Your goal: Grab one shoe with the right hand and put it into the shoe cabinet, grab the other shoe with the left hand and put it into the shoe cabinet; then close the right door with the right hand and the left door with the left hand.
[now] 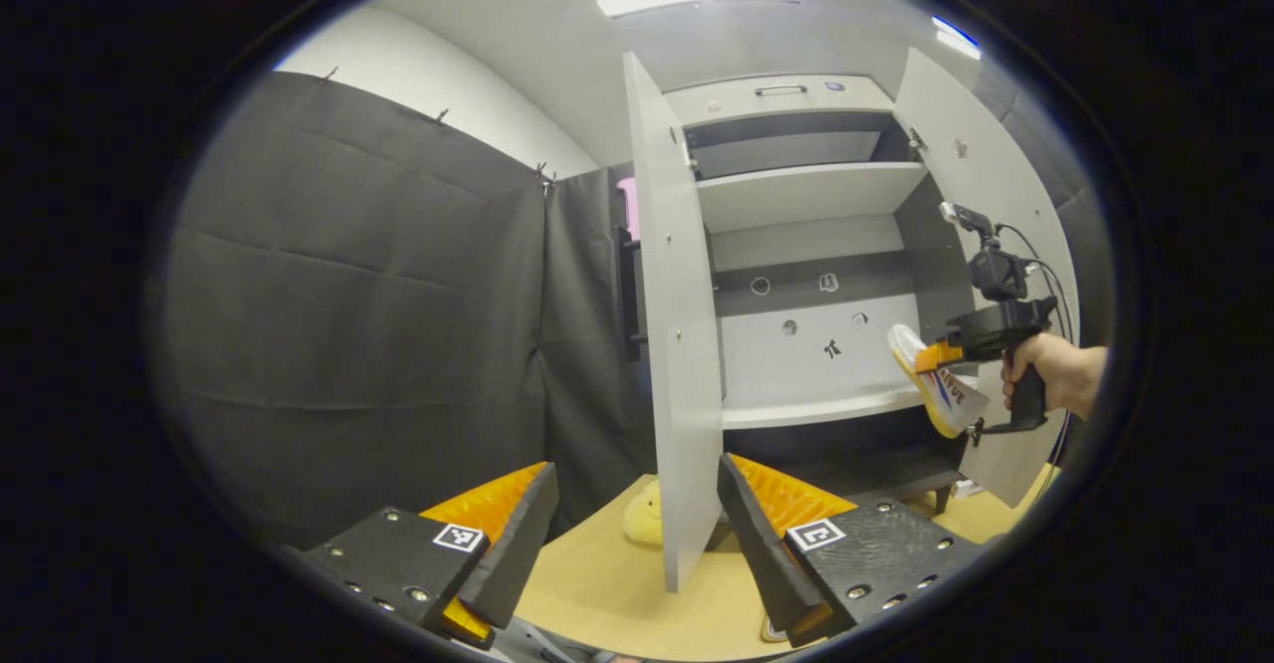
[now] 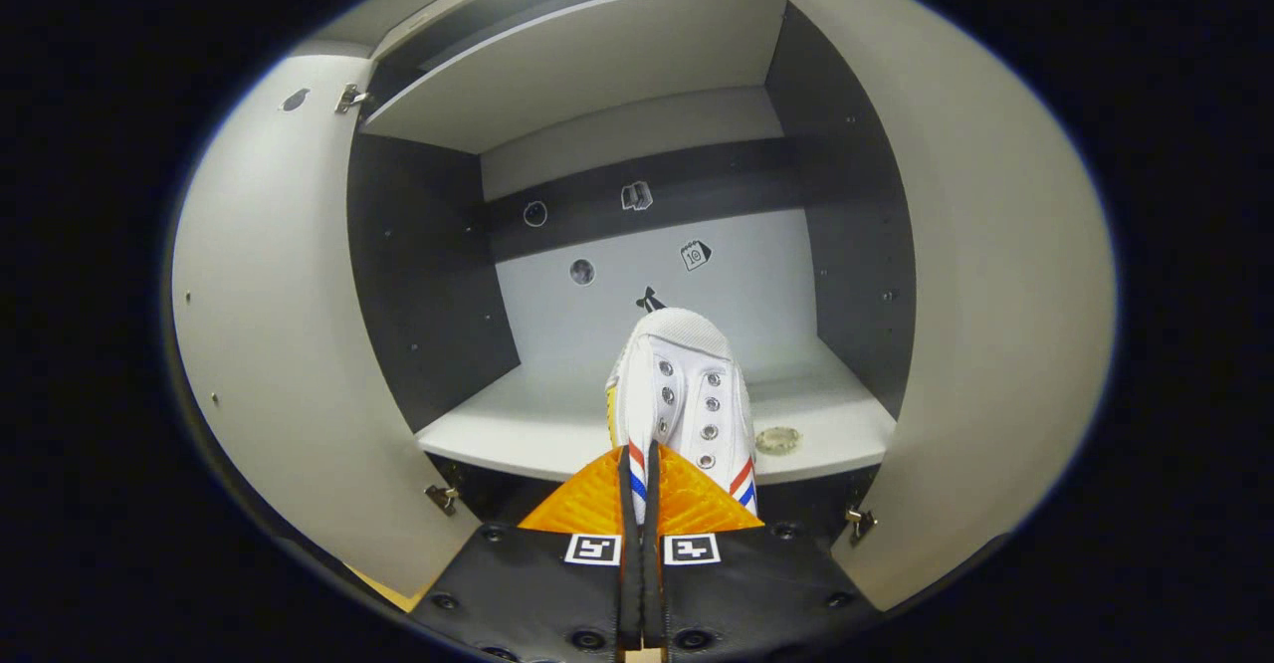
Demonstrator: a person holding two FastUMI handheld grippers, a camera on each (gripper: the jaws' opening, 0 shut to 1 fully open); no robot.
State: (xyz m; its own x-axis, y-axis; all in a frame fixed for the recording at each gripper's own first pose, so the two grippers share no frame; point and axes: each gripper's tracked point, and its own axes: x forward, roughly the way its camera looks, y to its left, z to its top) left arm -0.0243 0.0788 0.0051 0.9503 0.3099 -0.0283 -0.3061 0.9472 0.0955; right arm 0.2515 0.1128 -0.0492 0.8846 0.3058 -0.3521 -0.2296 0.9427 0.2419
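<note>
In the right gripper view, the right gripper (image 2: 638,484) sits nearest, its two fingers pressed almost together on the heel end of a white sneaker (image 2: 682,394) with red and blue stripes near the grip. The sneaker points away from the camera, toe toward the back panel, and hangs over the front edge of the lower white shelf (image 2: 518,424) of the shoe cabinet (image 2: 846,245); whether its sole touches the shelf cannot be told. A small round pale object (image 2: 777,439) lies on that shelf just right of the sneaker. Both doors stand open, the left door (image 2: 269,344) and the right door (image 2: 985,295) flanking the opening, with an upper shelf (image 2: 587,56) above. In the left gripper view, the left gripper (image 1: 637,534) is nearest, its fingers spread wide with nothing between them, above a tan floor (image 1: 597,583). Just beyond, the left door (image 1: 677,344) is seen edge-on, and a yellow rounded object (image 1: 644,516) lies on the floor at its foot, partly hidden behind it; what it is cannot be told. Farther off, a hand (image 1: 1055,369) holds the right gripper (image 1: 941,356) at the cabinet opening, the sneaker (image 1: 936,384) tilted toe-up in its grip beside the right door (image 1: 985,175).
</note>
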